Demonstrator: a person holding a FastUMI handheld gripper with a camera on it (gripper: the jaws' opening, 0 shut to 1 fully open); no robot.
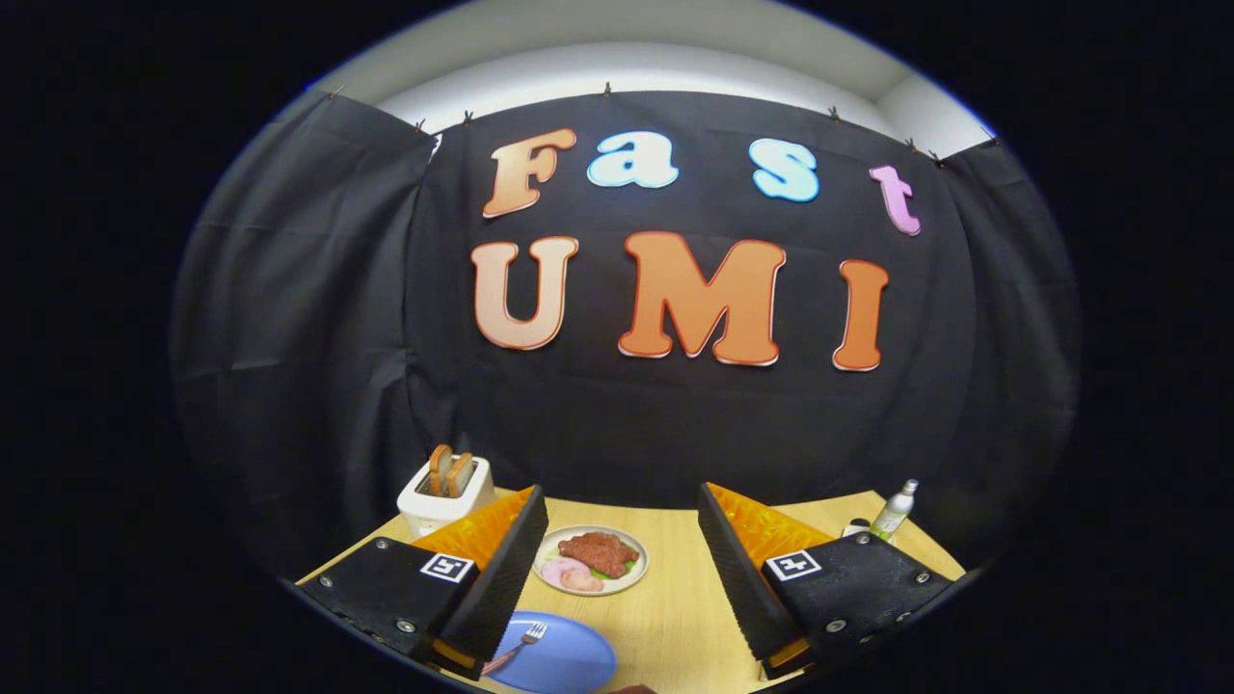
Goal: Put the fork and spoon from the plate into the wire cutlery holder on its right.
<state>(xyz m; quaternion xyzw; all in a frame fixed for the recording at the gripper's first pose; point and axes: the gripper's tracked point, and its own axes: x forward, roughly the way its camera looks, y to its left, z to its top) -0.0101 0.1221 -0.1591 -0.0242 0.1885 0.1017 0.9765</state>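
Observation:
My gripper is open, its two black-padded fingers spread wide above a light wooden table with nothing between them. A blue plate lies low between the fingers, close to the left one. On it rests a fork with its tines pointing away from me; its handle runs under the left finger. The right finger hides the part of the table to the plate's right.
A white plate with meat and ham slices sits just beyond the fingers. A white toaster with two bread slices stands at the back left. A pale bottle and a small dark-capped item stand at the back right.

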